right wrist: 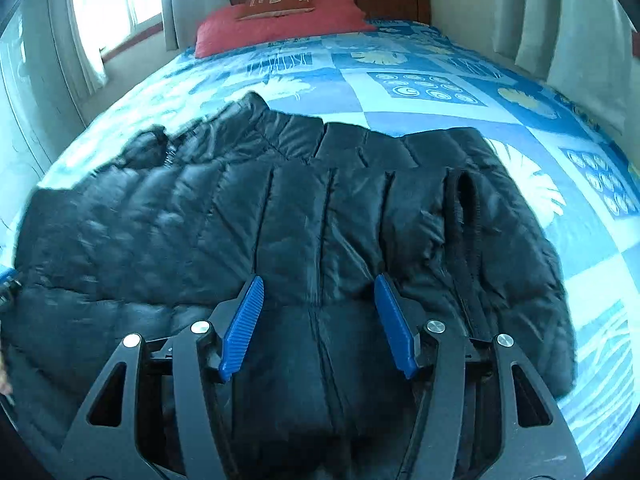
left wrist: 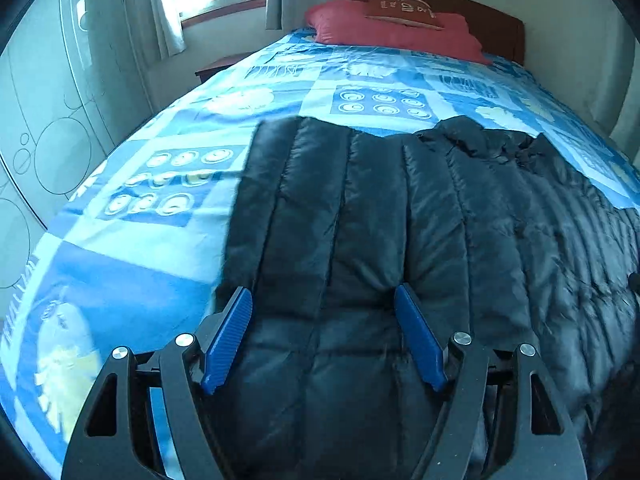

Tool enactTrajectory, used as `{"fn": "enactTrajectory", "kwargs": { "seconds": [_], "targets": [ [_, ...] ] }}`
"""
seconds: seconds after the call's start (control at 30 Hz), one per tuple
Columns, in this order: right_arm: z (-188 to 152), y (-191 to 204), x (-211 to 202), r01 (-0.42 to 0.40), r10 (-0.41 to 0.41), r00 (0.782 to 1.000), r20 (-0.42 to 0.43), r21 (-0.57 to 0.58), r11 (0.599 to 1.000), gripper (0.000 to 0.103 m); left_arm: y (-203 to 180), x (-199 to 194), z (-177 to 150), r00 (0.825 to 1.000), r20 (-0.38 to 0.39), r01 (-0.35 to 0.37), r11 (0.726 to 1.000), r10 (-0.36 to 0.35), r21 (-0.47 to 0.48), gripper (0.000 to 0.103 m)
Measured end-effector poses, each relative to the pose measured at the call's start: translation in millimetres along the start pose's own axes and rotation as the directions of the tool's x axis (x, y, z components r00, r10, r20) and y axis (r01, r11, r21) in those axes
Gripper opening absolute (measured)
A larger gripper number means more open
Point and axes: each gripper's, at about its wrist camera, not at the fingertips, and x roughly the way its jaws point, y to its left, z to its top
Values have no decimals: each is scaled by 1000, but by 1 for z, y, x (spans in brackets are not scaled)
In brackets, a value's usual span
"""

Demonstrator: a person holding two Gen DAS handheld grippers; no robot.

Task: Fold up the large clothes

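My jacket: black, shiny, quilted puffer w/ long vertical stitch lines. Lies spread flat on the blue patterned bedspread, near the foot end. Far edge bunched and wrinkled; zipper seam open on its right side.

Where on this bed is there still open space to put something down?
Bare bedspread lies between the black puffer jacket and the red pillow, and beside the jacket toward the window. The near end is crowded by the jacket.
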Motion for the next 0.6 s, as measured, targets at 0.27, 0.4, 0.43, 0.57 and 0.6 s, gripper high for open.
{"fn": "enactTrajectory", "kwargs": {
  "seconds": [0.27,0.4,0.43,0.57,0.6],
  "targets": [
    [-70,-59,-123,0,-1,999,36,46,999,67,56,-99,-84,998,14,55,996,-55,-63,74],
    [-138,-89,-175,48,-48,999,-4,73,996,67,78,-147,-152,998,-30,58,994,-61,-97,74],
    [-154,-94,-186,59,-59,998,-14,80,995,67,81,-154,-163,998,-38,53,994,-57,-99,74],
    [-216,-111,-221,56,-48,997,-61,132,990,67,94,-191,-220,994,-78,64,987,-76,-150,74],
    [-226,-114,-227,51,-42,997,-69,145,988,67,96,-201,-236,990,-92,85,980,-102,-178,74]
  ]
}}
